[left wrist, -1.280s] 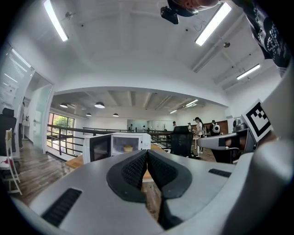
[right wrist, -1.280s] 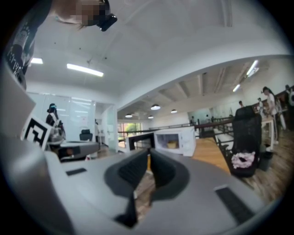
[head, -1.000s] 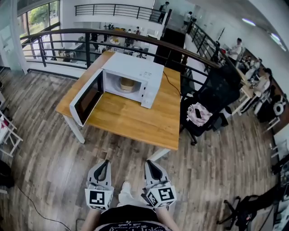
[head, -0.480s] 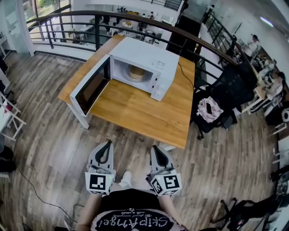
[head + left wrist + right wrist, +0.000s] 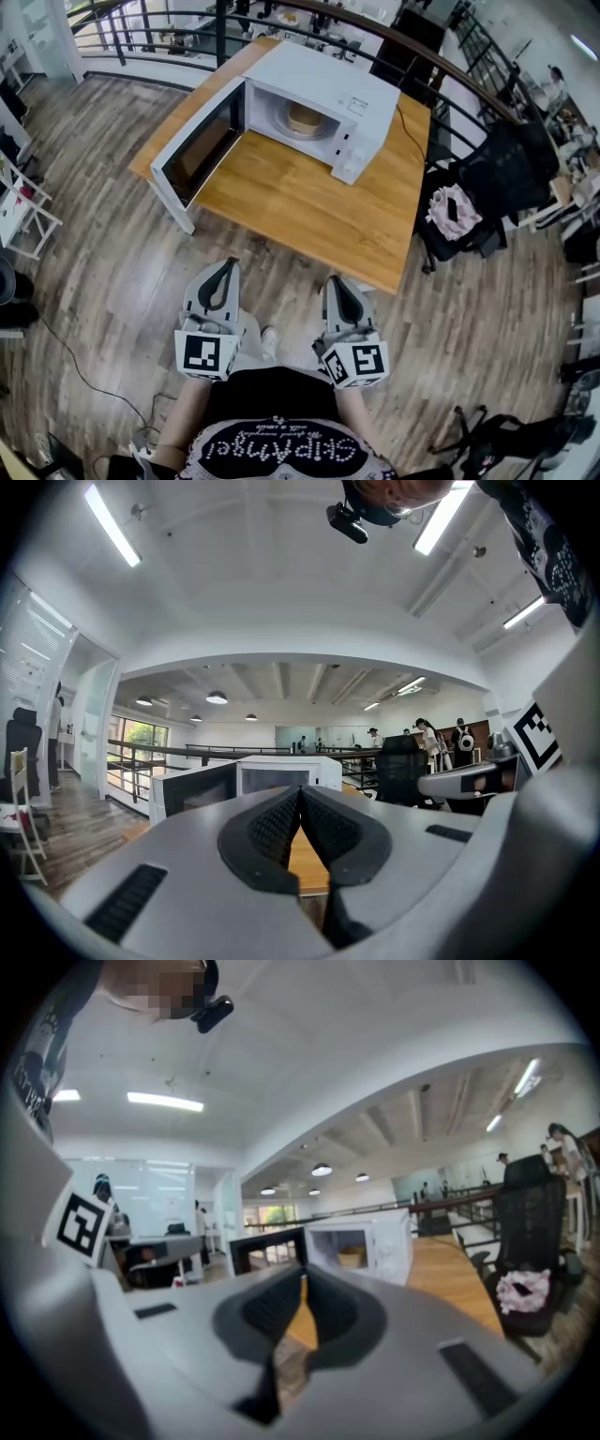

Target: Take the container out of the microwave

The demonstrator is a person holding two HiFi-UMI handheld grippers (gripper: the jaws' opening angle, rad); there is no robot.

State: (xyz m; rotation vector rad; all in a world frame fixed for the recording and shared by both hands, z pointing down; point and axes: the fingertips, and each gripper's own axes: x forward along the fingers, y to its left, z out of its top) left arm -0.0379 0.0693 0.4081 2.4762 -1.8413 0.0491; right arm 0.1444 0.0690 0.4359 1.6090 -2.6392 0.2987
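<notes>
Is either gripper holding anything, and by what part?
Nothing is held. Left gripper and right gripper are shut, empty; the container sits in the microwave.

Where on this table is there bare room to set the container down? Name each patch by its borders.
The widest bare patch of the table lies between the microwave front and the near edge, right of the open door. A narrower strip runs beside the microwave's right wall, toward the chair. The far left is crowded by microwave and door.

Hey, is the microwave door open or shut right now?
Open: the door stands swung wide, and the container shows inside the microwave.
</notes>
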